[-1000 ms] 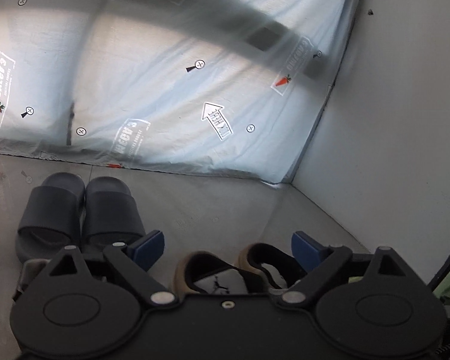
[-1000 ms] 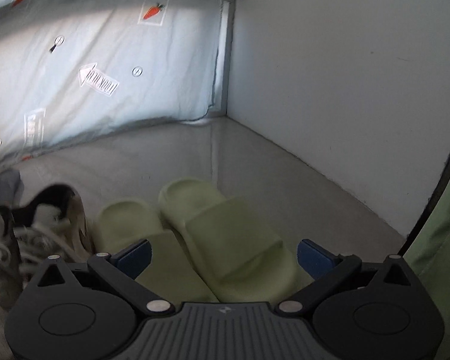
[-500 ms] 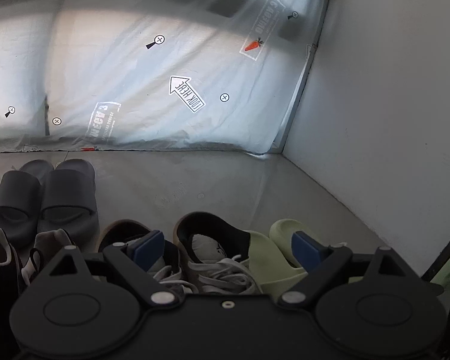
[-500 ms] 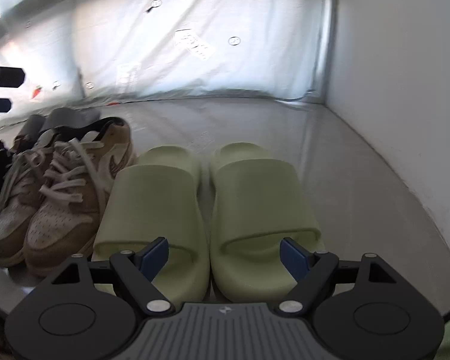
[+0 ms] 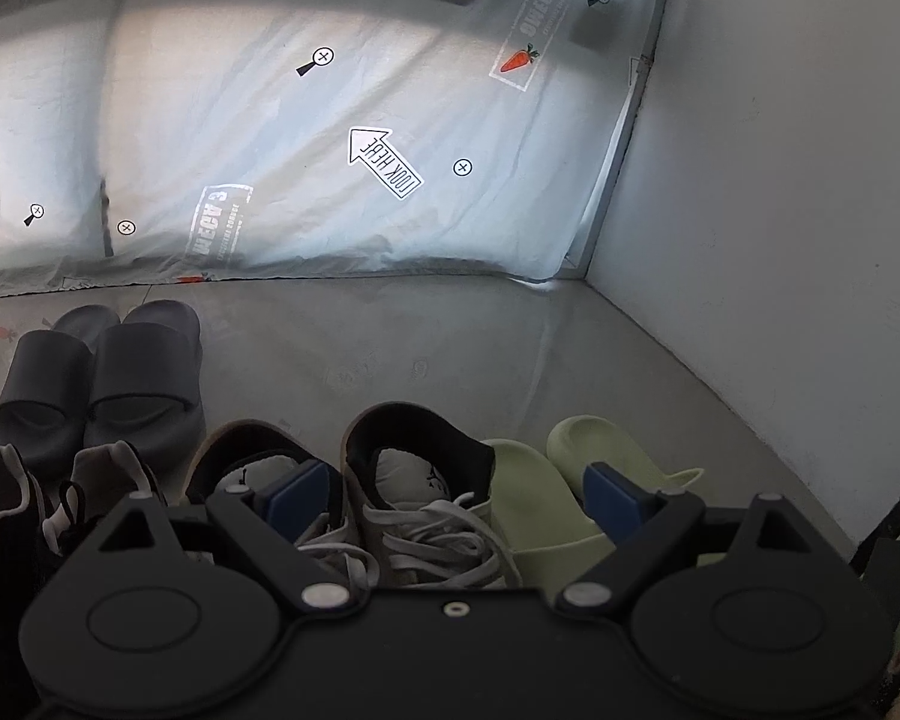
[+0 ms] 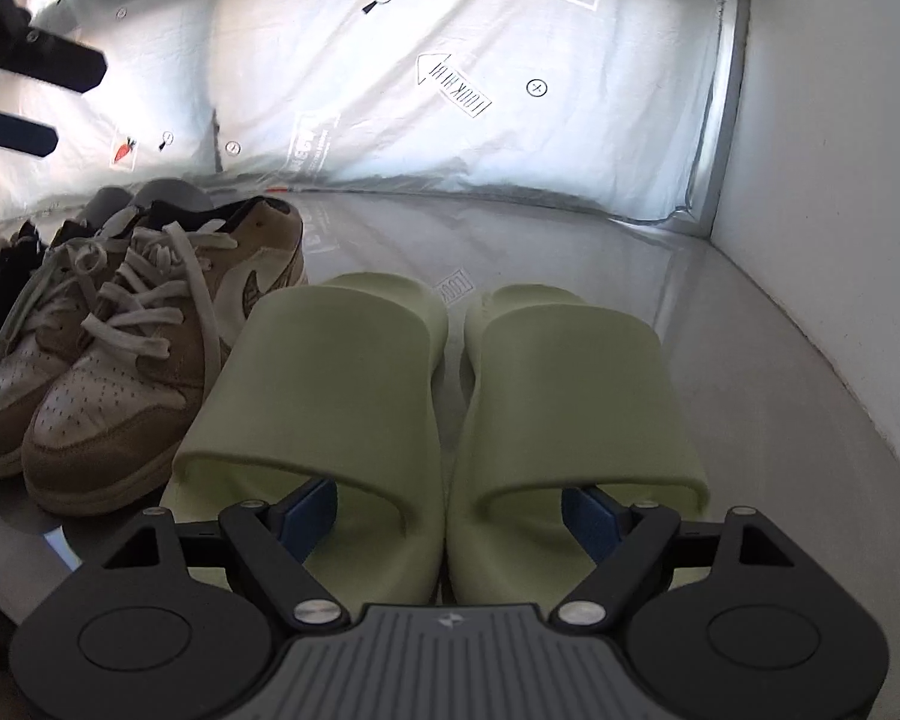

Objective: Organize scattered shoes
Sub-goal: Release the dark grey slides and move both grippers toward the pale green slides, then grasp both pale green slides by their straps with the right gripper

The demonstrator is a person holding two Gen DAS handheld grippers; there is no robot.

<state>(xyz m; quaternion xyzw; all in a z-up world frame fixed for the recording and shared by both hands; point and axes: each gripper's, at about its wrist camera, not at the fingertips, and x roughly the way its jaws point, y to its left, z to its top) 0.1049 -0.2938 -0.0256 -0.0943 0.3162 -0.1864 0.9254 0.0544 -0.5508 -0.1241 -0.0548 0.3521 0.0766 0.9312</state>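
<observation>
Our right gripper (image 6: 447,510) dropped lower, jaws narrowed, one finger in each green slide (image 6: 324,396), maybe gripping both. Left gripper (image 5: 459,495) wide, empty. Pairs lined up.

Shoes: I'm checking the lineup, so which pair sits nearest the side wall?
The green slides, laceless, last in the row; the tan sneakers stand on their far side.

A pair of pale green slides (image 6: 444,414) lies side by side, just apart, at lower centre of the right wrist view, straps nearest the camera. Touching their left are tan-and-white laced sneakers (image 6: 120,348). In the left wrist view, dark grey slides (image 5: 96,384) sit at mid left; below them, what seem black sneakers (image 5: 42,498).
</observation>
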